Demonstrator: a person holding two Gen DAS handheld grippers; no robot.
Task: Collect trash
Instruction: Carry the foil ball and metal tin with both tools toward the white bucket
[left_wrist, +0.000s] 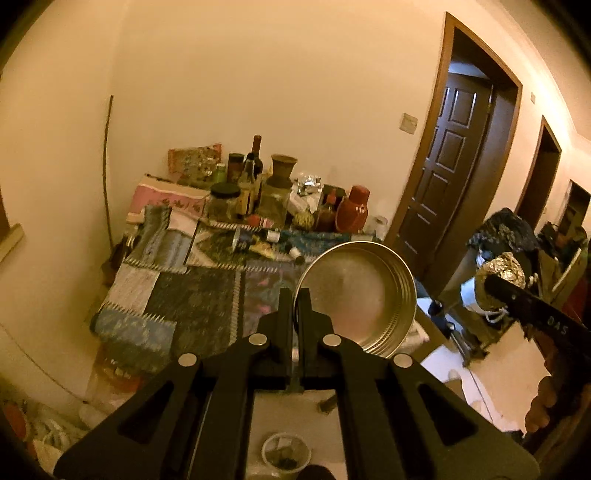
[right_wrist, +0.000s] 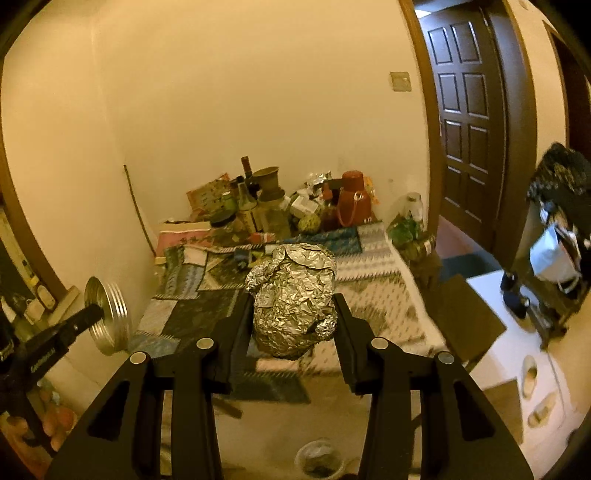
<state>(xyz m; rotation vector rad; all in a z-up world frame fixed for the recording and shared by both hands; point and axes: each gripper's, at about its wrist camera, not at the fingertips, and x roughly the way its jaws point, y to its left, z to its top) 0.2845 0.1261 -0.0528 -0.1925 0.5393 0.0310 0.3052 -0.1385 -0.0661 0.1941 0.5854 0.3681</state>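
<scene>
My left gripper (left_wrist: 294, 295) is shut on the rim of a round metal tin (left_wrist: 360, 295) and holds it up, tilted, open side toward the camera. The tin (right_wrist: 107, 317) and left gripper (right_wrist: 96, 312) also show at the left of the right wrist view. My right gripper (right_wrist: 293, 301) is shut on a crumpled ball of aluminium foil (right_wrist: 291, 299), held in the air. The foil ball (left_wrist: 504, 271) and right gripper (left_wrist: 489, 282) also show at the right of the left wrist view.
A patchwork cloth (right_wrist: 192, 306) covers a table with bottles, jars and a red flask (right_wrist: 352, 205) crowded at the wall. A small plastic cup (right_wrist: 319, 461) sits below. A dark door (right_wrist: 469, 122) stands right. A loaded rack (right_wrist: 557, 229) is far right.
</scene>
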